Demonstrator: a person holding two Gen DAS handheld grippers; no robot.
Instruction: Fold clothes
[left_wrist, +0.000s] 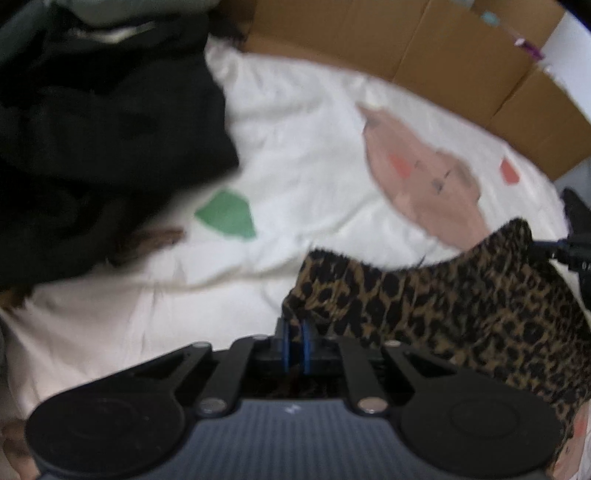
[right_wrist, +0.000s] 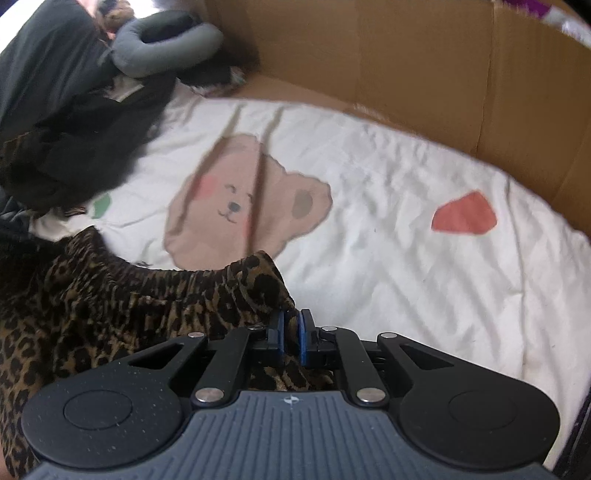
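A leopard-print garment (left_wrist: 461, 306) with an elastic waistband is held up over a white sheet. My left gripper (left_wrist: 295, 334) is shut on one corner of the waistband, with cloth pinched between its blue pads. My right gripper (right_wrist: 290, 330) is shut on the other corner of the leopard-print garment (right_wrist: 129, 306), whose gathered band stretches away to the left in the right wrist view. The rest of the cloth hangs below and under both grippers. The other gripper's black tip (left_wrist: 570, 251) shows at the far right of the left wrist view.
The white sheet (right_wrist: 388, 229) bears a bear print (right_wrist: 236, 210), a red patch (right_wrist: 465, 214) and a green patch (left_wrist: 229, 214). A pile of dark clothes (left_wrist: 92, 147) lies at the left. Cardboard walls (right_wrist: 406, 66) run along the back. A grey neck pillow (right_wrist: 166, 40) rests at the far left.
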